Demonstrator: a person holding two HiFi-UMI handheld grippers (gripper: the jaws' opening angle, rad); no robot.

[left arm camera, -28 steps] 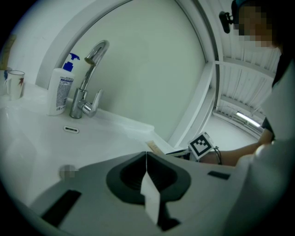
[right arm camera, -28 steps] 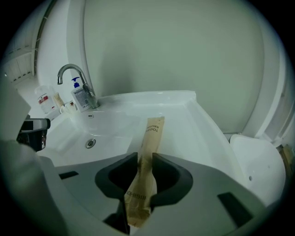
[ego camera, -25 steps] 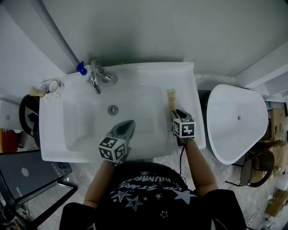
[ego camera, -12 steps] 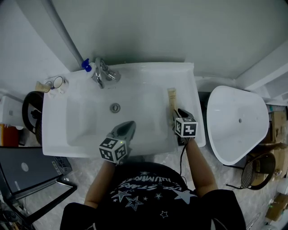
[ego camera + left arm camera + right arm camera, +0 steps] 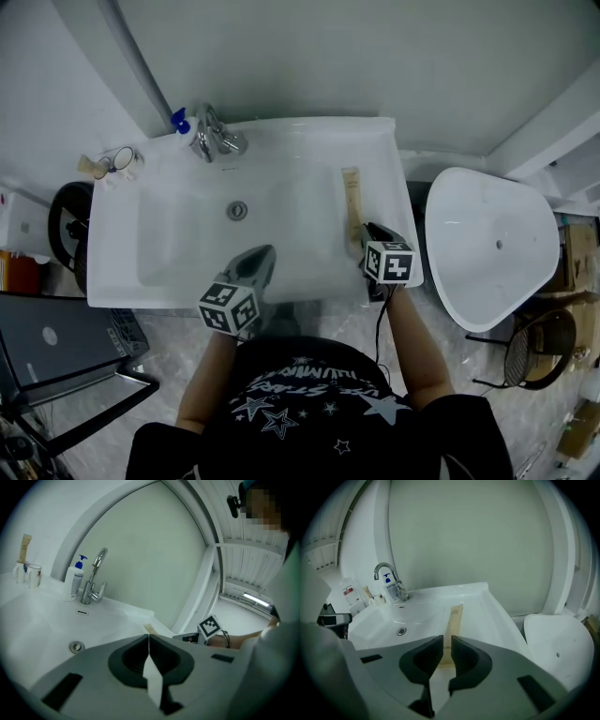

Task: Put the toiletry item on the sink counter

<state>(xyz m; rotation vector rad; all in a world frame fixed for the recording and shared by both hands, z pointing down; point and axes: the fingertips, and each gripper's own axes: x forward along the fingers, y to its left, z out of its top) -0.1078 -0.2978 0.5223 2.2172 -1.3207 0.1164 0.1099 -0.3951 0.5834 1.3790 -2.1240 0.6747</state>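
L tool (image 5: 266,251) hangs over the near part of the basin (image 5: 187,253), jaws pressed together w/ nothing between. Idle, I'd say, and parked low, clear of the R side's work. Well ahead & to its left are the tap (image 5: 211,142), soap bottle (image 5: 178,119) and cup (image 5: 121,157); none looks part of the job.

Tube (image 5: 352,202) lies flat on the tabletop (image 5: 380,178), i.e. the ledge right of the basin, running lengthwise straight ahead of the R tool (image 5: 368,230). Flat & parallel to the edge makes sense: it can't roll into the basin or off the side.

R tool sits at the tube's near end, jaws a narrow slit apart & lined up w/ the tube's long axis. The tube shows through the slit and spreads wider than it underneath, so it looks released, not pinched, though light contact can't be ruled out. On that reading the placing is prob. done. What's left is to draw the tool back w/out dragging the tube.

Toilet (image 5: 487,248) stands to the R tool's right, apart from the tabletop.
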